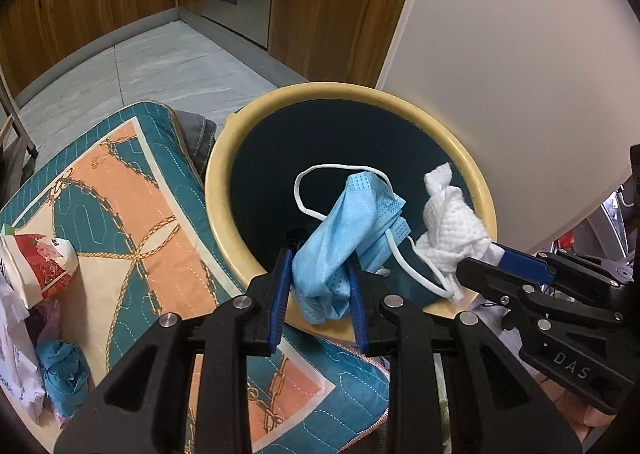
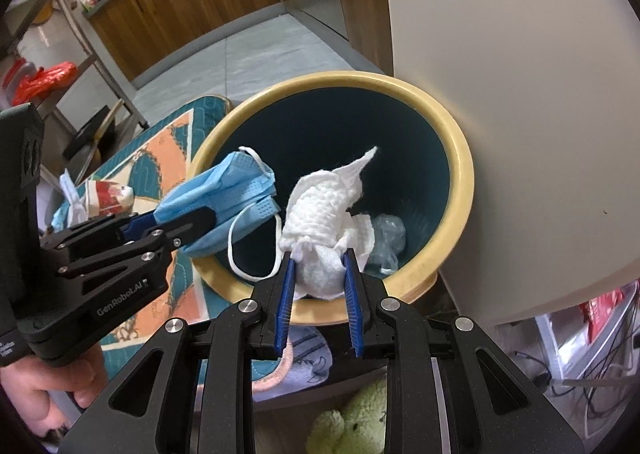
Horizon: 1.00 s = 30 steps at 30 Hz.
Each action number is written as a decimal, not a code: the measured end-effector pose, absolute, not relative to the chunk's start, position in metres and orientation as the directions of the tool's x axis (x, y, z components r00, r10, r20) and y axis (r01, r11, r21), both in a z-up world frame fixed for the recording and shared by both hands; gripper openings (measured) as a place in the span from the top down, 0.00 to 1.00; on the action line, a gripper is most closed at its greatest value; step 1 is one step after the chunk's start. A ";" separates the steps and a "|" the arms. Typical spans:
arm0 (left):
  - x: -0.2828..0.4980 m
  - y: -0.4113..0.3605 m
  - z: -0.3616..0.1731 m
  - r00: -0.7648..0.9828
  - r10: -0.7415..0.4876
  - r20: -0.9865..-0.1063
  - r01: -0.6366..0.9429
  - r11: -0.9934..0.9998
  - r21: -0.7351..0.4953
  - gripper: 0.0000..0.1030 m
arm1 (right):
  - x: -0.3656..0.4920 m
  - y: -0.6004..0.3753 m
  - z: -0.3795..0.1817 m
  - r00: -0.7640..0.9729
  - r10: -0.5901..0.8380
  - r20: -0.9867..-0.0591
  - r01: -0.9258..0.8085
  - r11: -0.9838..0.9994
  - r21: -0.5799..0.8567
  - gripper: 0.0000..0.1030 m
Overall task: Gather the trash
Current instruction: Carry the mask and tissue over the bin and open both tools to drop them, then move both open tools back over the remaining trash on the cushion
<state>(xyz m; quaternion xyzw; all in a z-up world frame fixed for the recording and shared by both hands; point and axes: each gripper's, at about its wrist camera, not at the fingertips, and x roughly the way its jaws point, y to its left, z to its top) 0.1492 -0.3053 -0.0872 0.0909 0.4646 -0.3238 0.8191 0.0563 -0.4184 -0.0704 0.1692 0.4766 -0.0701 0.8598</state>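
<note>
Left gripper [image 1: 320, 286] clamped on a crumpled blue face mask [image 1: 344, 238], held over the near rim of the yellow-rimmed bin [image 1: 224, 158] (white ear loops dangling into the dark interior). Just right of it, right gripper [image 2: 318, 286] clamped on a wad of white paper towel [image 2: 324, 214], also over the bin's mouth. Bin stands beside a patterned quilt [image 1: 132, 214] carrying a crushed paper cup [image 1: 40, 266].

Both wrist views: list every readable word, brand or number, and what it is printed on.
"DAS": side of the right tool, seen from the left wrist; the word may be cut off.
"GenRobot.AI": side of the left tool, seen from the right wrist.
White label at that tool's base: too blurred to read.
Red-and-white paper cup: print too blurred.
</note>
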 end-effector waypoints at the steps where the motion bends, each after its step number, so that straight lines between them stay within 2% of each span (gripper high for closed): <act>1: 0.149 -0.306 -0.087 0.358 -0.447 -0.819 0.617 0.772 -0.152 0.73 | 0.057 -0.418 -0.071 0.534 0.040 -0.844 0.283 0.933 0.223 0.75; 4: 0.149 -0.305 -0.085 0.355 -0.454 -0.818 0.616 0.771 -0.160 0.66 | 0.056 -0.420 -0.071 0.531 0.029 -0.847 0.292 0.932 0.215 0.71; 5: 0.149 -0.304 -0.085 0.354 -0.456 -0.817 0.613 0.772 -0.166 0.57 | 0.056 -0.421 -0.072 0.531 0.027 -0.847 0.294 0.931 0.214 0.71; 7: 0.149 -0.302 -0.083 0.357 -0.468 -0.808 0.612 0.771 -0.176 0.49 | 0.056 -0.422 -0.073 0.532 0.025 -0.846 0.301 0.929 0.217 0.69; 10: 0.149 -0.300 -0.080 0.359 -0.475 -0.804 0.613 0.769 -0.181 0.49 | 0.056 -0.422 -0.073 0.534 0.025 -0.845 0.303 0.928 0.218 0.67; 13: 0.151 -0.295 -0.079 0.354 -0.485 -0.799 0.601 0.773 -0.203 0.46 | 0.056 -0.421 -0.072 0.536 0.017 -0.844 0.307 0.927 0.214 0.59; 18: 0.150 -0.287 -0.073 0.371 -0.489 -0.790 0.597 0.777 -0.201 0.45 | 0.056 -0.421 -0.068 0.551 0.010 -0.834 0.314 0.924 0.219 0.58; 20: 0.150 -0.282 -0.068 0.384 -0.487 -0.784 0.594 0.781 -0.194 0.40 | 0.056 -0.420 -0.066 0.559 0.011 -0.829 0.313 0.923 0.223 0.58; 22: 0.148 -0.277 -0.064 0.400 -0.488 -0.776 0.591 0.785 -0.188 0.34 | 0.056 -0.418 -0.064 0.567 0.003 -0.824 0.313 0.924 0.219 0.51; 26: 0.147 -0.266 -0.055 0.440 -0.477 -0.761 0.582 0.797 -0.163 0.25 | 0.056 -0.416 -0.059 0.582 -0.006 -0.813 0.312 0.925 0.216 0.43; 30: 0.147 -0.253 -0.047 0.470 -0.464 -0.751 0.570 0.809 -0.143 0.22 | 0.058 -0.413 -0.055 0.594 -0.012 -0.805 0.312 0.925 0.217 0.38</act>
